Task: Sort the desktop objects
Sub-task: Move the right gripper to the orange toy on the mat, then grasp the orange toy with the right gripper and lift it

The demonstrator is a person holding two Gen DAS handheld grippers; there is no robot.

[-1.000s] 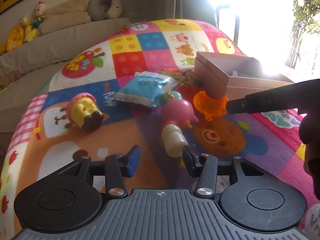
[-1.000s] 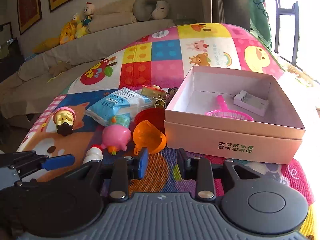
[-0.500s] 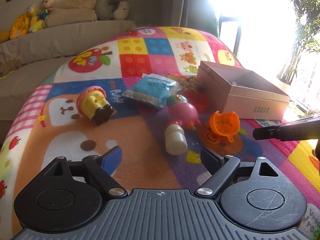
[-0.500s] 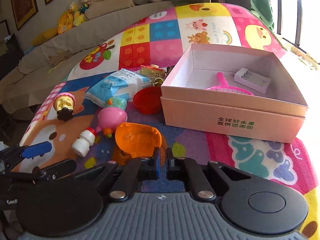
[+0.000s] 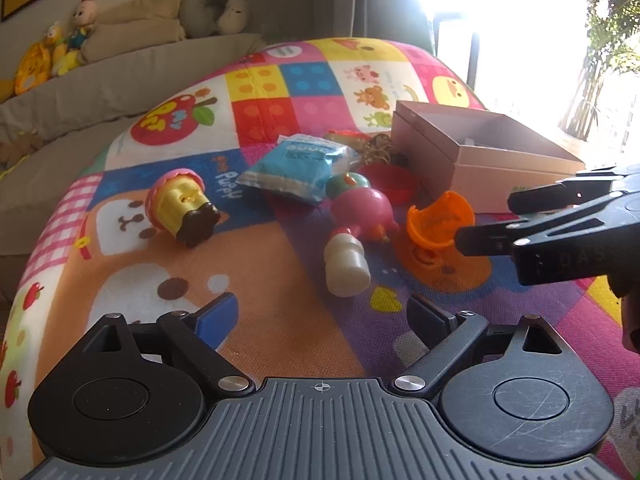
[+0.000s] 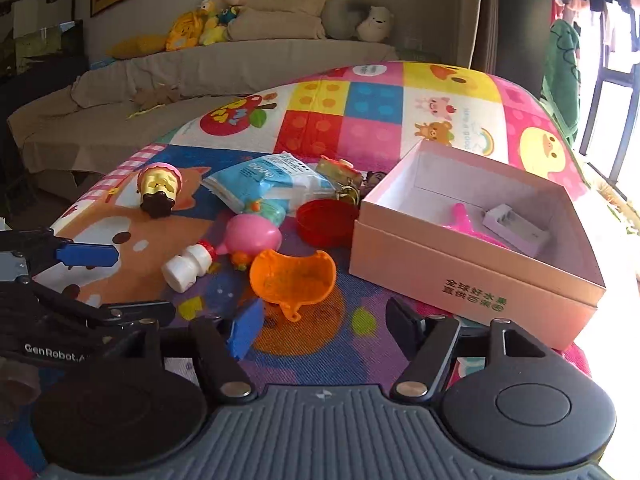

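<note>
An orange toy shell (image 6: 294,278) lies on the play mat just ahead of my right gripper (image 6: 324,326), which is open and empty; the shell also shows in the left wrist view (image 5: 438,220). My left gripper (image 5: 324,316) is open and empty, short of a white toy bottle (image 5: 346,264) and a pink toy (image 5: 362,210). A cupcake toy (image 5: 182,202) lies to the left. The pink box (image 6: 476,240) stands at the right and holds a pink scoop (image 6: 466,224) and a white part (image 6: 516,230).
A blue wipes pack (image 6: 268,186), a red lid (image 6: 326,222) and a small green toy (image 6: 266,212) lie beside the box. The mat (image 5: 280,320) rounds off at its left edge. A sofa with plush toys (image 6: 208,20) stands behind.
My right gripper was shut at the orange shell half a second ago and has opened and drawn back; the shell now lies free. My left gripper has opened wider.
</note>
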